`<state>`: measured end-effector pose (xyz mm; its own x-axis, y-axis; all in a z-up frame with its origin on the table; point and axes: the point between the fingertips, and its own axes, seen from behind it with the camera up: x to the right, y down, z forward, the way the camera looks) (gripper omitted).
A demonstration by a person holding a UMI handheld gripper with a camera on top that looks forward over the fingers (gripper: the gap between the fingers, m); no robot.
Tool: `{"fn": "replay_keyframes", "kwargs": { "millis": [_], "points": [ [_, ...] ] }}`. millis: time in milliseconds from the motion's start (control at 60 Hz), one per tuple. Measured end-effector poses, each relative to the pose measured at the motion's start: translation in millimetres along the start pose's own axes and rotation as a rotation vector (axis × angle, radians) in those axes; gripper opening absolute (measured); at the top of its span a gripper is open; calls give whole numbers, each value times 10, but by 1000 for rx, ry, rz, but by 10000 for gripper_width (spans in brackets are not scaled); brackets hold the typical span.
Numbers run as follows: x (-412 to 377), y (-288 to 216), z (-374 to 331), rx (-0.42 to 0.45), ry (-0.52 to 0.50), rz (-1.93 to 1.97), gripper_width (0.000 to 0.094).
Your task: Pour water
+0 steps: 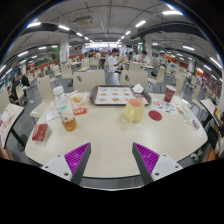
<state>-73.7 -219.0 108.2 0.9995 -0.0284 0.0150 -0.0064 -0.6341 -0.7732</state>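
— Beyond the tongs [112, 160], where is the bottle sitting?

— I am looking at a clear plastic bottle [63, 105] standing upright, ahead and off to the left of my tongs, well apart from them. Its long axis is running straight up from the pale round desk [110, 140], with amber liquid showing low inside it.

— And the vessel to fill?

— Right of the bottle, a yellow cup [134, 110] is standing, smooth and cylindrical. Further right of the bottle, past the cup, a flat red disc [155, 115] is lying, and behind both a tray [120, 95] is resting.

— Are you holding anything?

— No, my tongs are hanging wide apart with nothing between their purple pads.

— So the next move?

— I am judging that I must swing left and forward, then close on the bottle's slick sides.
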Motion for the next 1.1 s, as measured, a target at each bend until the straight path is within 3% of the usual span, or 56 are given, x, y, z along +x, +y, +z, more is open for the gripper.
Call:
{"fn": "replay_keyframes", "kwargs": {
  "millis": [283, 633, 717, 783, 1017, 1100],
  "points": [
    [-1566, -324, 571, 124, -152, -16, 852],
    [-2050, -959, 1479, 265, -112, 3, 834],
    [-2073, -1024, 1616, 276, -99, -2, 735],
    [-2069, -1033, 1695, 283, -89, -4, 561],
    [-2074, -1047, 1695, 283, -90, -25, 414],
    [-2072, -1076, 1663, 278, -97, -25, 414]
  ]
}}
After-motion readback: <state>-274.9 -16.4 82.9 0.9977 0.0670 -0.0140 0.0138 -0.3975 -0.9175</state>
